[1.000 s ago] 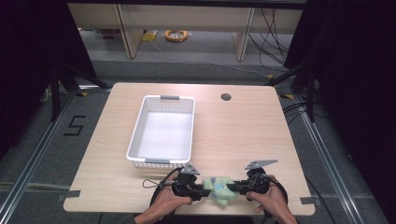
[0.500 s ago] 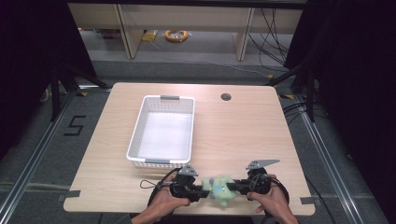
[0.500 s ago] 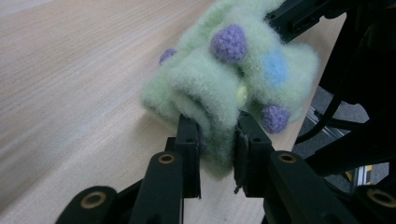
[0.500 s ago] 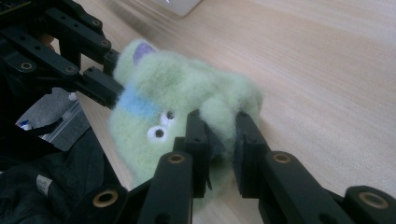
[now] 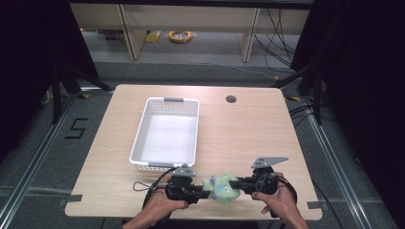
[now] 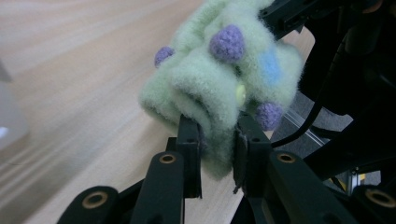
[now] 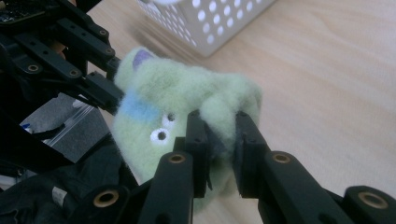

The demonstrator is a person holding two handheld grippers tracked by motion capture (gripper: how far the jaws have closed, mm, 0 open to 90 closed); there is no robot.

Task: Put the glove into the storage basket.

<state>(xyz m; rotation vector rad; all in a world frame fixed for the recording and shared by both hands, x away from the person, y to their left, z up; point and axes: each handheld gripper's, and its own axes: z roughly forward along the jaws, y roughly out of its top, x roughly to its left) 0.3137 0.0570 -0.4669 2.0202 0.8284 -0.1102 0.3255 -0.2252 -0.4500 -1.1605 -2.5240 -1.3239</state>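
Down at the 6 o'clock edge of the table (image 5: 248, 129), the fuzzy green sock (image 5: 220, 188) hangs between both claws: left gripper (image 5: 203, 193) clamps its 9 o'clock end, right gripper (image 5: 235, 182) its 3 o'clock end. Long axis runs 9-to-3, and the white basket (image 5: 166, 134) sits at 11 o'clock, nearer the left hand.

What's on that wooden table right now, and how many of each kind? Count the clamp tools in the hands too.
Green plush toy: 1, pinched between both tools
White perforated basket: 1
Handheld grippers: 2, the left gripper and the right gripper
Total: 4
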